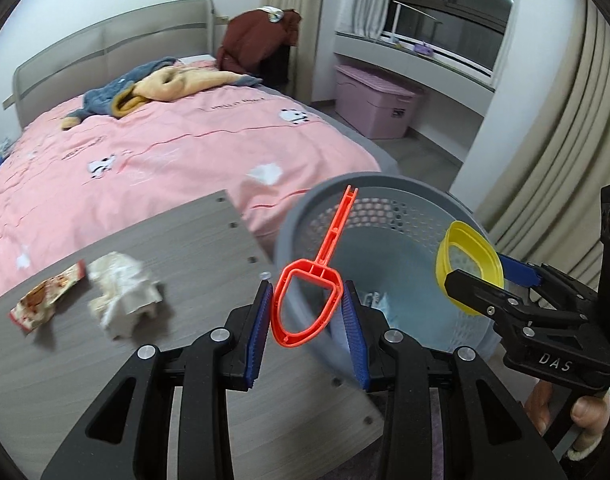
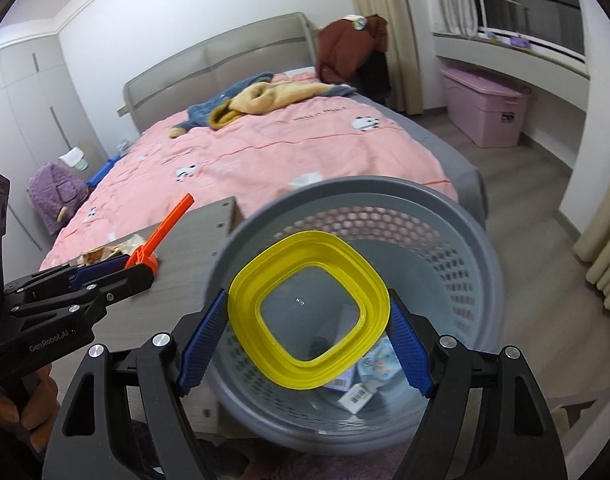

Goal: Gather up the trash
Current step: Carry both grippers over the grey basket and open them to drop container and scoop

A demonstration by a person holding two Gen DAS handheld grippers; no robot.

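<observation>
My left gripper [image 1: 307, 308] is shut on an orange plastic scoop [image 1: 305, 312], whose long handle points up over the near rim of the grey perforated basket [image 1: 385, 184]. My right gripper [image 2: 309, 320] is shut on a yellow square lid [image 2: 309, 308] with a clear centre, held above the basket [image 2: 445, 220] opening. In the left wrist view the yellow lid [image 1: 469, 264] hangs over the basket's right side. Packets and paper lie at the basket's bottom. A crumpled white tissue [image 1: 123, 292] and a red-white wrapper [image 1: 45, 298] lie on the wooden table [image 1: 185, 240].
A bed with a pink cover [image 1: 165, 148] and clothes on it stands behind the table. A pink storage box [image 1: 377, 100] sits by the window ledge, beige curtains [image 1: 553, 140] hang at right. A person's hand [image 1: 585, 412] holds the right gripper's handle.
</observation>
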